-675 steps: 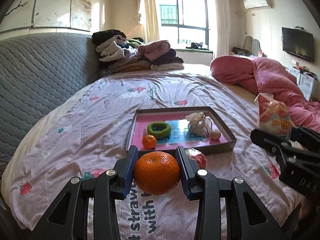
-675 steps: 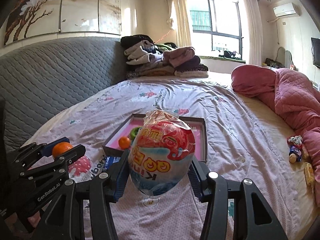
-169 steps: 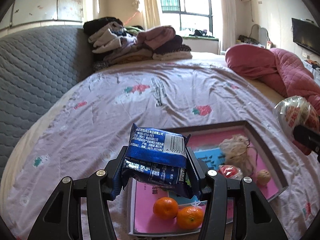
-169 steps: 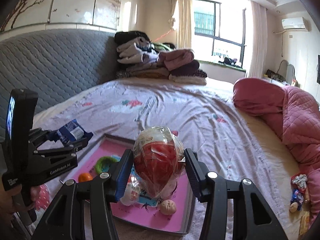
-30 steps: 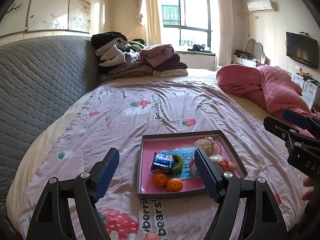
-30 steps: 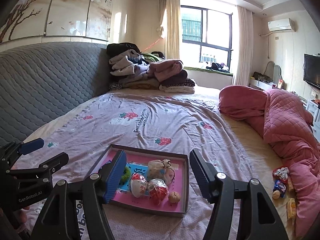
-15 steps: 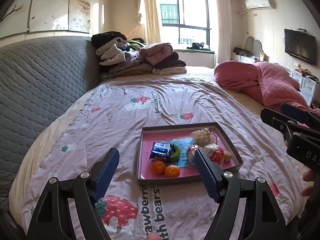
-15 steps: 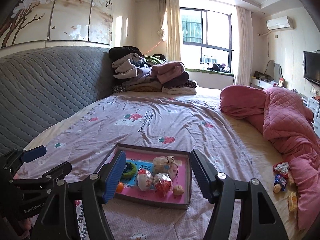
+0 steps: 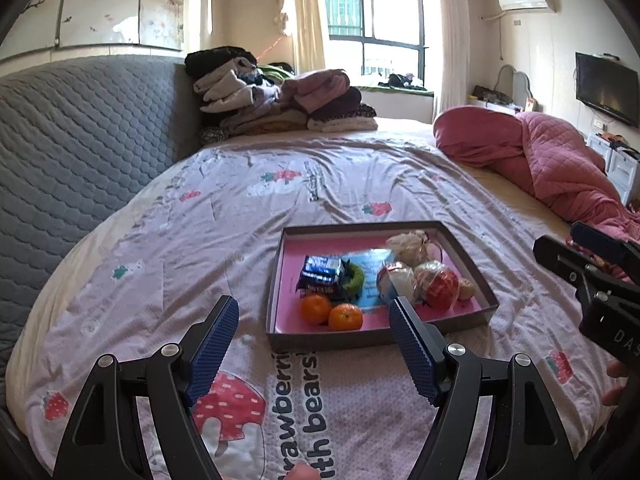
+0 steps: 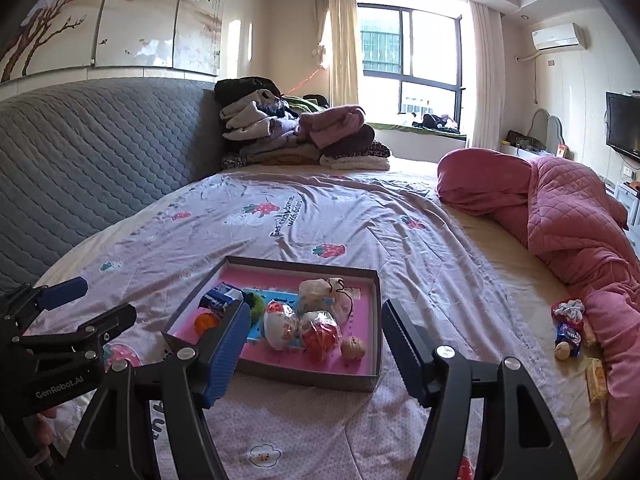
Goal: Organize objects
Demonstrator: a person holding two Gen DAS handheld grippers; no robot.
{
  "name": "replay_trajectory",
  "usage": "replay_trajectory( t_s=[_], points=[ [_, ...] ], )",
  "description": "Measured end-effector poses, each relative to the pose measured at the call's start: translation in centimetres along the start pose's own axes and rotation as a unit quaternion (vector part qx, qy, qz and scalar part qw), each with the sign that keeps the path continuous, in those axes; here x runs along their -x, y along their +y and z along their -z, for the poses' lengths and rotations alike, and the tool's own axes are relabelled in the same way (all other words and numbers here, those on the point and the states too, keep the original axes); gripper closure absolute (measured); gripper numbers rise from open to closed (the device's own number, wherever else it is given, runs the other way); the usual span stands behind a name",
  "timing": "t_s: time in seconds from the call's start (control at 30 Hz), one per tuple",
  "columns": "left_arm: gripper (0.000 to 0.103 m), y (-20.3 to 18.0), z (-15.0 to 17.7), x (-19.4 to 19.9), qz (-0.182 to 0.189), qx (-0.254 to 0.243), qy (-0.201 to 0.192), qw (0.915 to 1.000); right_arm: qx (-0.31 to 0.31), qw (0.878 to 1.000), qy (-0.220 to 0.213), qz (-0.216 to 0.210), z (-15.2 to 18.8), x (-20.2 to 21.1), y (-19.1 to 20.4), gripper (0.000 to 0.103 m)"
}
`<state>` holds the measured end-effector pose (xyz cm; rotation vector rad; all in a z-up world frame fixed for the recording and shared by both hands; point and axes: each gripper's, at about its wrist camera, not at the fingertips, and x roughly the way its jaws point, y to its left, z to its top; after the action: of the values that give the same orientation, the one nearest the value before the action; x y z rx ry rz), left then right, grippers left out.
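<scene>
**Both grippers empty above the bed; tray loaded, strays left by the quilt**

Left gripper (image 9: pixel 312 334): jaws spread wide, nothing between them, held over the strawberry-print bedsheet (image 9: pixel 224 216) just short of the tray's near edge. Right gripper (image 10: pixel 314 342): also wide and empty, near the tray's front right side.

Tray (image 9: pixel 472 264), shallow, pink-floored, sits flat on the bed. Inside: two oranges (image 9: pixel 332 312) side by side at the front left; blue snack packet (image 9: pixel 322 274) behind them, overlapping a green ring (image 9: pixel 354 276); two clear-wrapped round snack bags (image 9: pixel 418 284) touching each other mid-tray; a pale drawstring pouch (image 9: pixel 408 242) at the back; a small walnut-like ball (image 10: pixel 353 347) at the right front.

Outside the tray, in the right wrist view: a small cluster (image 10: pixel 568 330) of a scrunchie-like item, a blue wrapped sweet and a round nut, plus a yellowish packet (image 10: pixel 596 374), all against the pink quilt (image 10: pixel 572 232), well apart from the tray.

Judgement: sorting looks mostly done; those strays are likely next.

Risks:
- soft mattress: pressing down beside the tray may tilt it and roll the oranges or the ball
- the strays are tiny and lie against quilt folds; jaws may pinch fabric instead
- the tray's right half is crowded; a drop there could nudge the round bags toward the rim
</scene>
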<state>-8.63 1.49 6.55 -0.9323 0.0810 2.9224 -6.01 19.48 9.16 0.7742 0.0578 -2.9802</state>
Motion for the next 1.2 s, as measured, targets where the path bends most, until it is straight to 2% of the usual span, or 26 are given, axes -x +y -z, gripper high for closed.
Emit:
replay_trajectory(
  t_s=[0.23, 0.37, 0.5, 0.6, 0.77, 1.2],
  points=[
    [0.025, 0.8, 1.3, -2.2, -0.003, 0.014, 0.005, 0.9999, 0.0, 1.0, 0.007, -0.002, 1.5, -1.6, 0.2, 0.036],
    [0.025, 1.0, 2.3, -3.5, -0.005, 0.016, 0.013, 0.9998, 0.006, 1.0, 0.01, 0.012, 2.7, -2.7, 0.3, 0.036],
    [0.025, 1.1, 3.4, -4.4, -0.009, 0.012, 0.013, 0.9998, 0.004, 0.999, 0.039, 0.01, 4.3, -4.3, 0.3, 0.036],
    [0.025, 1.1, 4.0, -4.9, -0.006, 0.013, 0.015, 0.9998, 0.004, 0.999, 0.044, 0.012, 5.2, -4.8, 0.3, 0.036],
    [0.025, 1.1, 5.0, -5.6, 0.005, 0.023, 0.018, 0.9996, 0.002, 0.999, 0.051, 0.012, 6.2, -5.5, 0.3, 0.036],
    [0.025, 1.3, 6.6, -7.5, -0.001, 0.025, 0.03, 0.9992, -0.011, 0.998, 0.057, 0.013, 8.1, -6.6, -0.3, 0.036]
  ],
)
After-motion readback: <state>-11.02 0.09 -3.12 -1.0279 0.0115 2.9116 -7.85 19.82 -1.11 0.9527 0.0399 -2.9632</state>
